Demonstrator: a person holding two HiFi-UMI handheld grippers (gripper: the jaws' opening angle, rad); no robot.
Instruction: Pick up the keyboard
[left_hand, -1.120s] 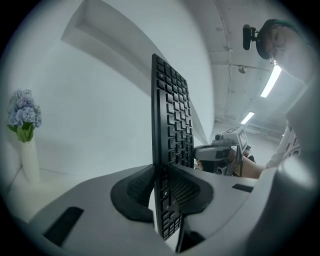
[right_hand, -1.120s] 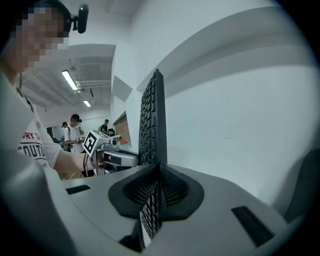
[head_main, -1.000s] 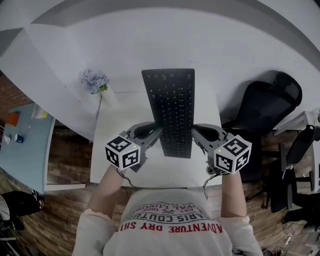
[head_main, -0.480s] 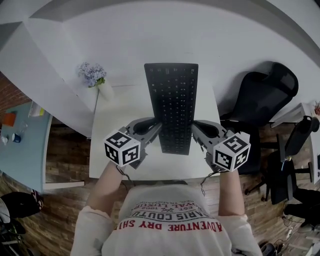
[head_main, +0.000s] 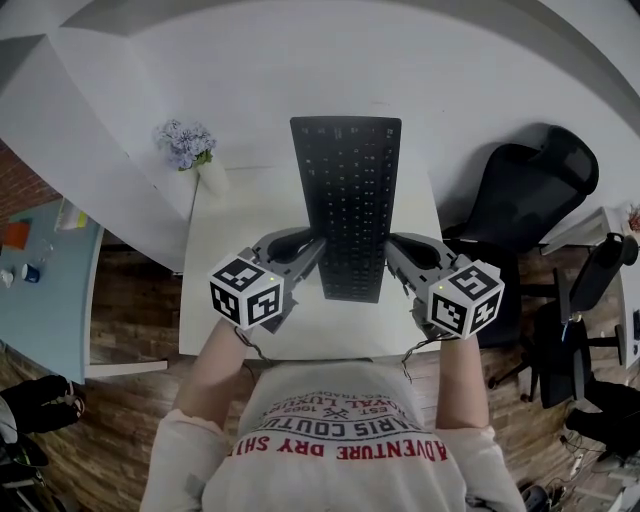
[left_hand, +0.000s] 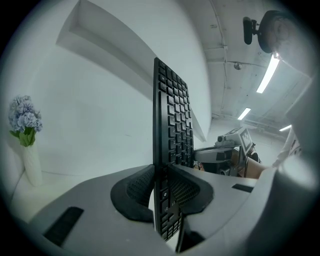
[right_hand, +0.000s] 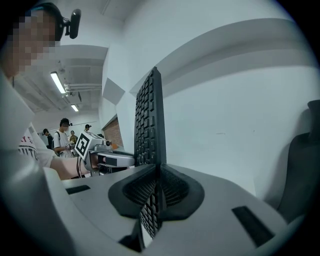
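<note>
The black keyboard (head_main: 345, 205) hangs lengthwise over the white table (head_main: 230, 300), its far end reaching past the table's back edge. My left gripper (head_main: 318, 252) is shut on its left long edge near the near end. My right gripper (head_main: 392, 252) is shut on the opposite edge. In the left gripper view the keyboard (left_hand: 172, 125) stands edge-on, pinched between the dark ribbed pads (left_hand: 140, 187) of my left gripper (left_hand: 162, 186). The right gripper view shows the keyboard (right_hand: 149, 120) clamped the same way in my right gripper (right_hand: 159, 192).
A white vase of pale flowers (head_main: 187, 148) stands at the table's back left corner. A black office chair (head_main: 530, 205) is close on the right, with another chair (head_main: 590, 290) beyond it. A light blue table (head_main: 45, 290) lies to the left. White wall behind.
The head view has shifted a little, so the keyboard sits slightly higher and larger in the picture. Both grippers keep the same hold on its edges.
</note>
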